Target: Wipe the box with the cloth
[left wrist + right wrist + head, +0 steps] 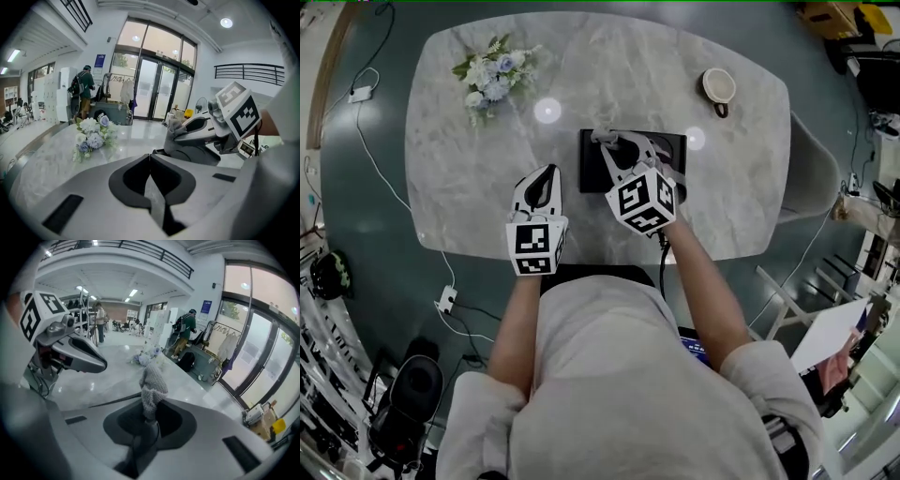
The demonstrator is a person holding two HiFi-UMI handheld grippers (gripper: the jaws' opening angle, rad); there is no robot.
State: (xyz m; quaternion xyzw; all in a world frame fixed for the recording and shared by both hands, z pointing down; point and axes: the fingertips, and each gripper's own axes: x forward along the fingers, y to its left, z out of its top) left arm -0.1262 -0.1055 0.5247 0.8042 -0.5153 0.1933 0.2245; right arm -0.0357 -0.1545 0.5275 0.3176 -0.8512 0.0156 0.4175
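Right now the right claw (615, 148) is nipped narrow on a grey knitted cloth (604, 137), a wad of which sticks up past its tips. It hangs over the black box (591, 167), which lies in the middle of the marble worktop (469, 187). The box's long side runs left to right in front of the person, so I'd guess a wipe would go along that line. The cloth sits above the far left corner, and I can't tell whether it touches the lid. The left claw (546, 180) is closed on nothing, just beside the box's left edge (near enough to steady it, I'd say). I can read no brand or label on the box. The only print is the square markers (642, 200) on the claws' cubes, and a blue sign (99, 61) by the far doors is too small to read.
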